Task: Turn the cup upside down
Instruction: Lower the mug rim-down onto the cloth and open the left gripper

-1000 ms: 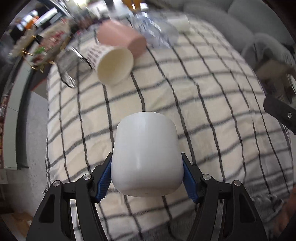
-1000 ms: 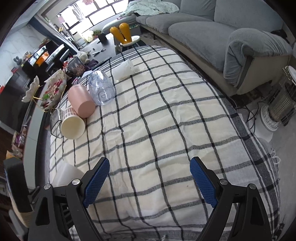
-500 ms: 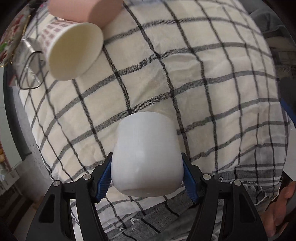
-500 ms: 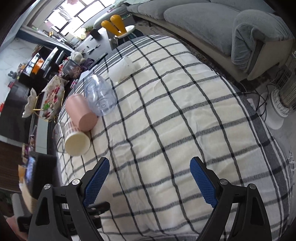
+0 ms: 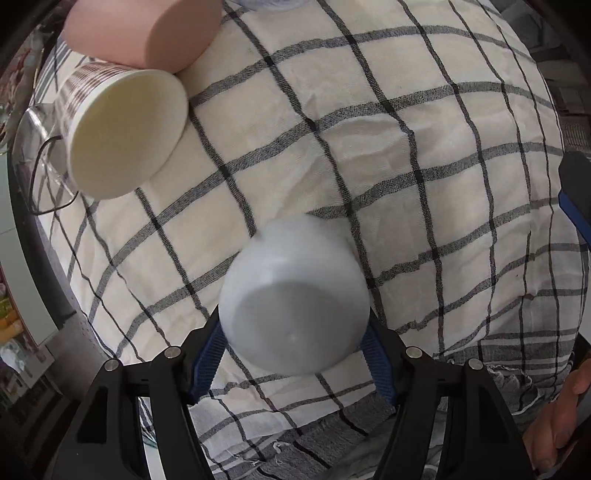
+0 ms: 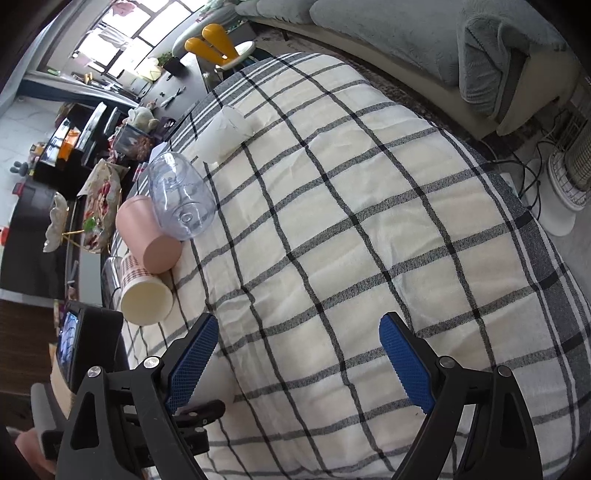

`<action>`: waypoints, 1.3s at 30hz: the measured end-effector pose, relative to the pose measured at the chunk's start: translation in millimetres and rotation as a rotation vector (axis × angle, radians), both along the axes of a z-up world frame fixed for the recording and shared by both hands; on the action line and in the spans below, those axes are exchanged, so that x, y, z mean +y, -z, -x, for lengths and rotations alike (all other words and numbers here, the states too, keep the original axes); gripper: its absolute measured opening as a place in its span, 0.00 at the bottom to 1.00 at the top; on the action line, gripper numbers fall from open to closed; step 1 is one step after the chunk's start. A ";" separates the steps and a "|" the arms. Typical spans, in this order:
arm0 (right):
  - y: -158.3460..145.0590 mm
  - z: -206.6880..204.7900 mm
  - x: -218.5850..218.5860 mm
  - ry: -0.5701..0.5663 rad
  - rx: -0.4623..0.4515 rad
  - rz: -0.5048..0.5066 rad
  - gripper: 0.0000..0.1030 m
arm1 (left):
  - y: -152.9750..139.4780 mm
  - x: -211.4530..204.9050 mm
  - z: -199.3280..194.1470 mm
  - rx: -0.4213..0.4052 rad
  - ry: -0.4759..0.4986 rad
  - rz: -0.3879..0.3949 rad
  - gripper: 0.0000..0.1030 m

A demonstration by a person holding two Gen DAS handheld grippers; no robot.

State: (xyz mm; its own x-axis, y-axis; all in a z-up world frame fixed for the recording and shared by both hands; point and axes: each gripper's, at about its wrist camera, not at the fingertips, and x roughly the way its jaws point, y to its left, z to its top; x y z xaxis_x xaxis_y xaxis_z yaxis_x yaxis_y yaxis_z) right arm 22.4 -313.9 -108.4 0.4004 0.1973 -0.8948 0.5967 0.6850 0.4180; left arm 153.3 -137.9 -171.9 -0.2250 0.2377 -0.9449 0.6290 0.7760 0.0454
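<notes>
White and smooth, the rounded plastic cup [image 5: 293, 295] sits clamped between the blue-padded fingers [image 5: 207, 356] of my left gripper [image 5: 293, 354], its flat base turned toward the camera and its body blurred, so I cannot tell whether its rim touches the cloth beneath. It hangs over the near part of the cream tablecloth with dark grey checks [image 5: 406, 147], close to the fringed grey border. Further back on the left I see a paper cup with a red-brown printed pattern [image 5: 122, 133] lying on its side, its pale mouth facing me, and touching it from behind is a matte pink tumbler [image 5: 147, 33], also on its side. My right gripper [image 6: 299, 363] is spread wide with nothing between its blue pads [image 6: 406, 365], hovering above the same checked cloth [image 6: 369, 221]. From that view the row of things along the left edge reads more clearly (the fisheye bends it all): the patterned paper cup [image 6: 146, 295], the pink tumbler [image 6: 147, 240] beside it, then a clear stemless glass [image 6: 181, 195] tipped over against the tumbler, and further off a crumpled white tissue-like object [image 6: 225, 133]. A grey sofa [image 6: 424, 33] runs beyond the table on the right, and a white fan-like appliance [image 6: 569, 173] stands on the floor.
</notes>
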 end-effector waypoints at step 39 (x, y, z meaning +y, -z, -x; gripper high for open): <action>-79.8 85.3 102.4 -0.147 -0.384 0.647 0.96 | -125.9 162.7 152.3 -1.120 -0.481 0.485 0.93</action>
